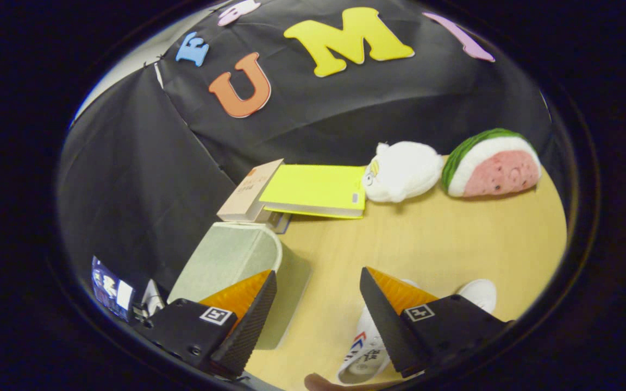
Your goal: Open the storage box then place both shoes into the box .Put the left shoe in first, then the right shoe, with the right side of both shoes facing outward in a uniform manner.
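My gripper (318, 279) is open above the wooden table (432, 244), with bare tabletop in the gap between its fingers. The storage box (226, 258), pale grey-green fabric with a rounded lid, stands closed just behind and partly under the left finger (253, 317). A white shoe (364, 347) with red and blue stripes lies under the right finger (386, 320), mostly covered by it. A second white toe (479, 293) peeks out beyond the right finger's body; whether it is the other shoe I cannot tell.
Past the box lie a tan book (249, 190) and a bright yellow book (318, 190). A white plush toy (402, 171) and a watermelon-slice plush (492, 163) sit at the table's far side. Black cloth walls the booth.
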A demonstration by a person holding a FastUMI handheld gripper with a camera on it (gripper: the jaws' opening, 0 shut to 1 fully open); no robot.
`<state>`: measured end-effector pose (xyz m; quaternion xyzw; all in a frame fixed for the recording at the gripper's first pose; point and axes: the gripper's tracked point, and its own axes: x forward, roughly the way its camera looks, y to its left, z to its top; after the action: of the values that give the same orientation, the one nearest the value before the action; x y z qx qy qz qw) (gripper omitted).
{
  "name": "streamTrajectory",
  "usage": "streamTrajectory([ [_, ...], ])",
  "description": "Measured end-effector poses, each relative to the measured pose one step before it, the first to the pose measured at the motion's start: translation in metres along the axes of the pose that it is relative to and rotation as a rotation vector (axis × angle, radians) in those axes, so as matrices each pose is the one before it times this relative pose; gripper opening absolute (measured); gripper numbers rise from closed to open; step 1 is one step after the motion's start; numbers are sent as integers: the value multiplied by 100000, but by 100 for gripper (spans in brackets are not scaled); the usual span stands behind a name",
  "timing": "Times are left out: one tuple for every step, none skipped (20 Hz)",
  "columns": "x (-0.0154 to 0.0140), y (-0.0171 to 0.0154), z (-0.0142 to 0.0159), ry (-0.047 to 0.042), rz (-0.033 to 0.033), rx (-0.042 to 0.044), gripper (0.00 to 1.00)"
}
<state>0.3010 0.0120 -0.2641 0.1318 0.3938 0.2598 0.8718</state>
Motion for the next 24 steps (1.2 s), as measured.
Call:
streamTrajectory([
  [792,838,-565,3489,4778,1952,99],
  [1038,932,-512,4335,5487,2554,99],
  [826,880,-514,3602,6023,3503,99],
  [746,736,-696,4370,6414,4352,99],
  [1089,495,-458,3821,6162,5220,99],
  [841,468,-222,3116,5577,4327,99],
  [641,283,-37,1897,4133,2415,99],
  [601,368,101,1066,4810,2218,99],
  [434,316,27,1054,3796,1597,99],
  [389,400,134,945,4148,2292,99],
  [605,43,-196,2169,2384,2258,98],
  [341,-219,81,734,1655,1516,98],
  [6,39,-83,1507,2352,2336,98],
  [124,35,-3,835,2934,4295,98],
  [71,-46,-157,725,2038,2871,98],
  [75,-232,-108,487,705,2496,96],
  [-93,65,-129,195,863,1760,95],
  [-117,211,-22,-242,816,1146,94],
  [-142,214,-243,367,-207,-42,92],
  [24,257,9,-47,-368,-134,86],
  [-453,336,-234,317,-1713,-261,81],
  [190,-25,67,-4,-2916,-1905,76],
  [35,-181,-127,1030,-2928,-2146,70],
  [-213,50,-4,722,-2493,177,65],
])
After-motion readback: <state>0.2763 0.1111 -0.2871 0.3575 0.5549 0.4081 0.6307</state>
